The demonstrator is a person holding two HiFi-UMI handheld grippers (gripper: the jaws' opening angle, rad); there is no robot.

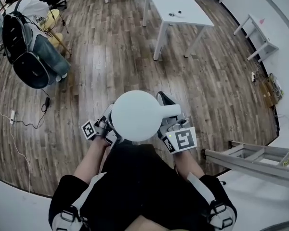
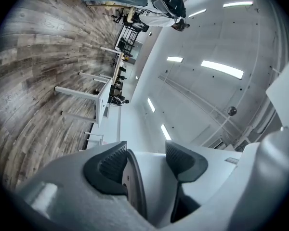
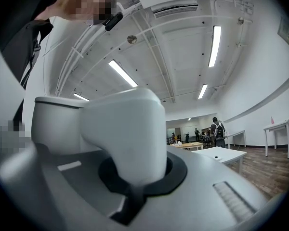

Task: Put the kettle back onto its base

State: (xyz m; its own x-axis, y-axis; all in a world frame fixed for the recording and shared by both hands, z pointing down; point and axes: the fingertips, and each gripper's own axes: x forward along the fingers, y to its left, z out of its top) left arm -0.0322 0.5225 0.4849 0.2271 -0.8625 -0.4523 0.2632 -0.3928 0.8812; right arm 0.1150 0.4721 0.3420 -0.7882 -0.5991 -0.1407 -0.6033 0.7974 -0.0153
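You get bright, even light from ceiling strips (image 2: 221,69), with soft shadows. All three views bend at the edges; your gripper views darken in the corners, and the close kettle (image 3: 120,129) blurs.

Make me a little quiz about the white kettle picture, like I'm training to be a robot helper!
1. True or false: the kettle already sits on its base.
2. What do the jaws of the right gripper clamp? A: the kettle's handle. B: a table leg. C: a backpack.
3. Fill in: the floor under the kettle is made of ____ planks.

Key: 1 false, since it is held up above the floor and no base is in view. 2 A. 3 wood.
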